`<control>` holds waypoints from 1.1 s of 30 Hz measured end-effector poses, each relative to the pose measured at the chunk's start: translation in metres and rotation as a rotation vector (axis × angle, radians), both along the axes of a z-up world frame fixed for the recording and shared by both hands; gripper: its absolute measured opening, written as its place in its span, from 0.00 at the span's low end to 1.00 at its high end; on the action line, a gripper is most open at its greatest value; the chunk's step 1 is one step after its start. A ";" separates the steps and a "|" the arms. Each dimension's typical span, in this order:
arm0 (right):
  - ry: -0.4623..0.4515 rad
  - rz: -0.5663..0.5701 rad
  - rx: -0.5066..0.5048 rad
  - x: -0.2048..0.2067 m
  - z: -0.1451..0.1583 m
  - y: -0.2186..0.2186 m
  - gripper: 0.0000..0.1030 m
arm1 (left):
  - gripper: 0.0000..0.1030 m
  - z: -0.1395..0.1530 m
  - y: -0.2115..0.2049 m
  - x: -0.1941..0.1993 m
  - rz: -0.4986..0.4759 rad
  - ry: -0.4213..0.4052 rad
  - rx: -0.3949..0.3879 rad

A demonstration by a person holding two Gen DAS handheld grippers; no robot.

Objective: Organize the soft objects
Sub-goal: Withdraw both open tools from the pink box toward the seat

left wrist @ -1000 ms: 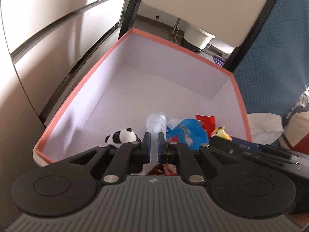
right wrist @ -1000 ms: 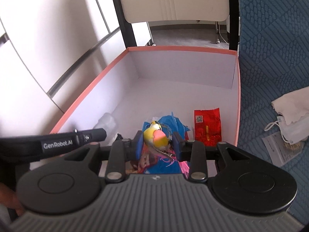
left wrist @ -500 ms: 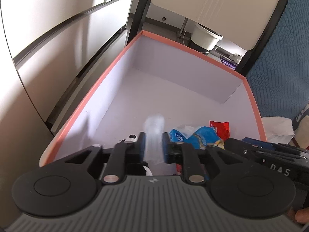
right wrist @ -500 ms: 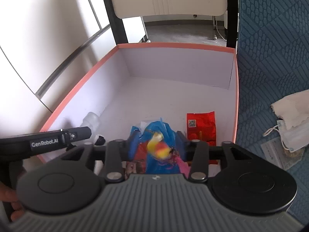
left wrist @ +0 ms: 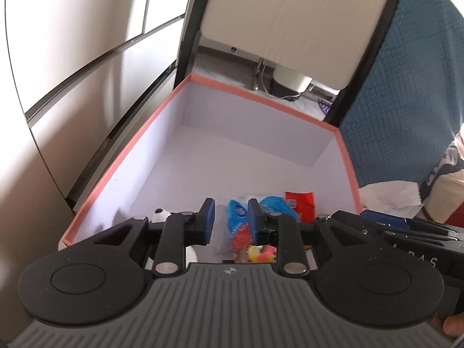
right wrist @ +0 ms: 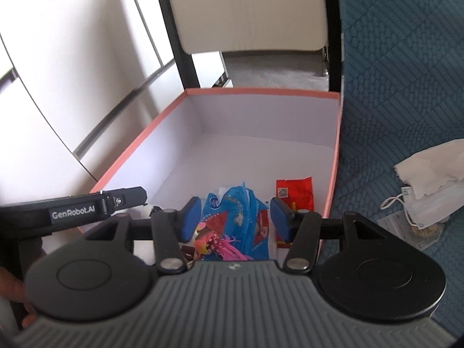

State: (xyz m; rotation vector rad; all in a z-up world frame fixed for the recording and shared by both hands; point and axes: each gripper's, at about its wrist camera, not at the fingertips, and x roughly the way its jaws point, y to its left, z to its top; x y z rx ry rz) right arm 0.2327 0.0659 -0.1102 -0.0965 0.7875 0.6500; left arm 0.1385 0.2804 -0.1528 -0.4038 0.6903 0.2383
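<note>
Left gripper (left wrist: 228, 220): blue pads standing apart, gripping nothing. A clear, blurred soft plastic piece (left wrist: 221, 232) is showing in the gap below them, touching neither pad as far as can be told; whether it is falling or lying cannot be told.

Right gripper (right wrist: 235, 216): jaws opening, pads spread wide, nothing pressed between them. Through the gap, down in the box, a blue snack bag (right wrist: 246, 211) is lying, with a yellow-and-pink soft toy (right wrist: 203, 239) just under the left pad.

Both grippers are hovering over the near end of the pink-rimmed box (right wrist: 335, 156). The soft things are all sitting in that near end: blue bag, toy, a red packet (right wrist: 295, 194) just beside the bag against the right wall, and a small panda plush (left wrist: 162, 214) near the left wall, partly hidden behind the left gripper's linkage.

Outside the box on the right, lying on blue quilted fabric (right wrist: 406, 87): a crumpled white tissue (right wrist: 432, 162) and a face mask (right wrist: 429, 206).

A chair back (right wrist: 246, 8) is standing beyond the box's far end.
</note>
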 end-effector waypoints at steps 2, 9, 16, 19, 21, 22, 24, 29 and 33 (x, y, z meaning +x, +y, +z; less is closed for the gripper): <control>-0.012 -0.005 0.011 -0.004 0.005 -0.007 0.54 | 0.28 0.004 -0.006 -0.003 0.001 -0.015 -0.005; -0.047 -0.021 0.033 -0.012 0.017 -0.037 0.54 | 0.28 0.020 -0.038 -0.008 -0.048 -0.054 0.026; -0.089 -0.055 0.051 -0.025 0.027 -0.072 0.54 | 0.28 0.030 -0.075 -0.009 -0.108 -0.091 0.009; -0.104 -0.080 0.060 -0.030 0.030 -0.087 0.54 | 0.28 0.031 -0.091 -0.009 -0.153 -0.106 0.009; -0.114 -0.101 0.068 -0.034 0.030 -0.100 0.54 | 0.28 0.031 -0.101 -0.009 -0.178 -0.107 0.016; -0.123 -0.111 0.069 -0.038 0.030 -0.106 0.54 | 0.28 0.032 -0.107 -0.009 -0.187 -0.111 0.013; -0.134 -0.130 0.069 -0.042 0.030 -0.116 0.54 | 0.28 0.032 -0.116 -0.011 -0.197 -0.121 0.001; -0.147 -0.165 0.072 -0.054 0.031 -0.138 0.54 | 0.28 0.036 -0.137 -0.014 -0.219 -0.132 -0.023; -0.159 -0.184 0.075 -0.062 0.035 -0.155 0.54 | 0.28 0.038 -0.156 -0.016 -0.251 -0.135 -0.019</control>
